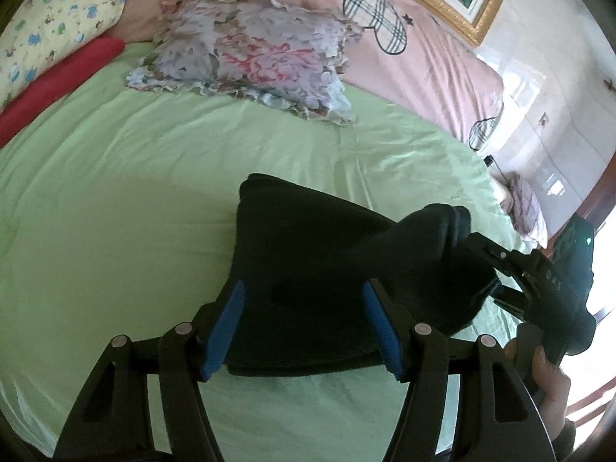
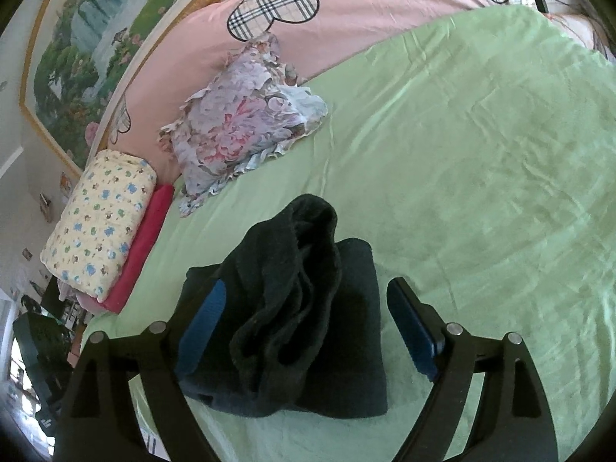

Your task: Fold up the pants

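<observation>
Both grippers, left gripper (image 1: pixel 304 323) and right gripper (image 2: pixel 312 327), hover with jaws spread, straddling the dark pants (image 2: pixel 300 308), gripping nothing. Pants sit bundled mid green bedsheet (image 2: pixel 481 154). Upper fold looks loose and may slump open if nudged.

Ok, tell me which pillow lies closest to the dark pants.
The floral ruffled pillow, lying on the green sheet just beyond the pants; the yellow printed pillow sits farther off, atop a red one.

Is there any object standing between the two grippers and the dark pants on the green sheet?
Nothing visible stands in the way. The pants lie directly between the open fingers of both the left gripper and the right gripper. The floral pillow lies farther away on the green sheet, clear of them.
</observation>
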Motion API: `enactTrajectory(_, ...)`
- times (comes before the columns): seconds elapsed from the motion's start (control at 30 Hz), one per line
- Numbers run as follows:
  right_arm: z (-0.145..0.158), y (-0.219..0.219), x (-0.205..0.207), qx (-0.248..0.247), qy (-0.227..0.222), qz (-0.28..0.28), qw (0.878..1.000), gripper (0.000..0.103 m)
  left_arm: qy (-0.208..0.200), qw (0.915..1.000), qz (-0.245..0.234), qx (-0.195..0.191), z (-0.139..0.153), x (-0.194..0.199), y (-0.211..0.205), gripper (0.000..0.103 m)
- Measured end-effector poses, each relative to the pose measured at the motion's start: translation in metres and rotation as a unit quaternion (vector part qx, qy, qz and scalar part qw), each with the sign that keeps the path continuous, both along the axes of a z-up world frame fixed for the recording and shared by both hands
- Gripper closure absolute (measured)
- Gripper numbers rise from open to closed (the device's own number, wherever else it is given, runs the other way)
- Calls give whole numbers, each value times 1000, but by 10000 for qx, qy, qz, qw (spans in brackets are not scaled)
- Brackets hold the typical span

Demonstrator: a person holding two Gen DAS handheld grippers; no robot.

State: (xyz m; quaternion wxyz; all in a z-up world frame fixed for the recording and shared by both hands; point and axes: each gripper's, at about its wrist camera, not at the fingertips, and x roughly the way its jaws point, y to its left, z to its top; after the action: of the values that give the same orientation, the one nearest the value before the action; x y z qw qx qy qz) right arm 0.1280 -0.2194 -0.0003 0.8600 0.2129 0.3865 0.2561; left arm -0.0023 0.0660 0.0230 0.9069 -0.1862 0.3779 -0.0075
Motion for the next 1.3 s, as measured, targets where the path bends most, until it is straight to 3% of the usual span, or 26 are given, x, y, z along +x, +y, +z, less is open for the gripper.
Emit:
enactTrajectory(0.4, -24, -6, -2, -536, 204, -177, 9982, 17, 249, 9996, 85, -75, -15, 20, 13, 36)
enactTrajectory(0.77, -38, -21, -12, -288, 73, -101, 9995, 18, 486, 9986, -11, -190, -33, 42, 12, 35)
enactTrajectory(0.93, -42, -22, -13, -73, -27, 48, 10000, 25, 607, 9980, -63, -146, -43, 51, 10, 35)
enactTrajectory(1.3, -49, -18, -12, 284, -116, 468, 9984, 27, 752, 9948, -24, -684, -67, 61, 21, 44)
